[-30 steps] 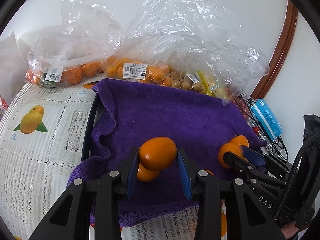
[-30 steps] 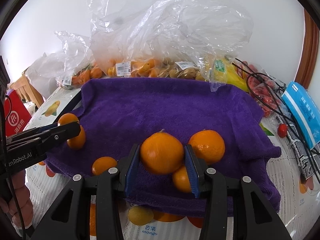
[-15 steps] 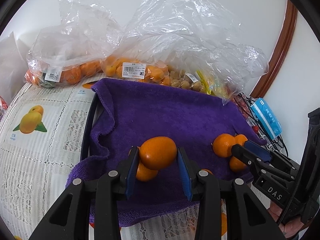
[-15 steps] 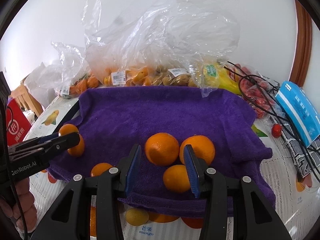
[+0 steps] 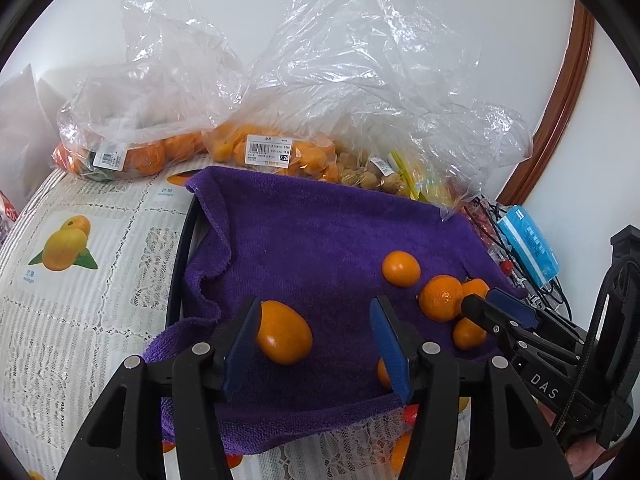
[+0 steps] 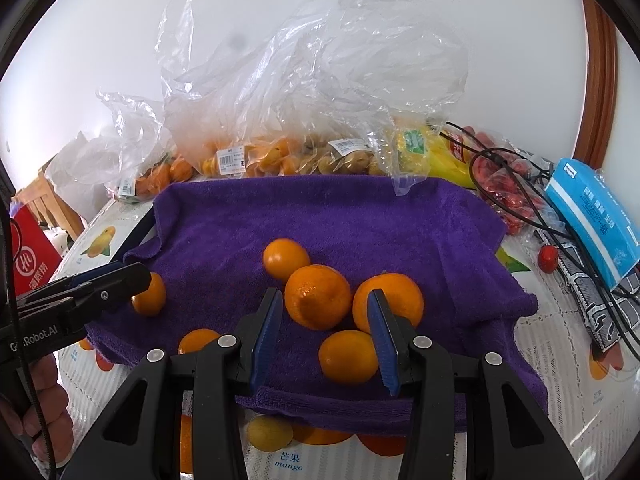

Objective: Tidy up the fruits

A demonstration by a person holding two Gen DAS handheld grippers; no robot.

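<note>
The left gripper (image 5: 316,344) has just been opening and stands wide; the orange (image 5: 283,332), round and smooth, touches only its left pad. The right gripper (image 6: 326,340) is narrow and empty. Grip the orange gently across its middle.

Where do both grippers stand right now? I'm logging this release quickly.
Left gripper: open, fingers just spread; oval orange fruit between them, released on purple towel.
Right gripper: open, holding nothing.

Your table (image 5: 100,280) under a lace fruit-print cloth, purple towel (image 6: 360,224) spread across its middle, clear produce bags (image 6: 280,152) lined along the far edge, blue tissue pack (image 6: 592,216) and black cables (image 6: 520,196) at the right.
</note>
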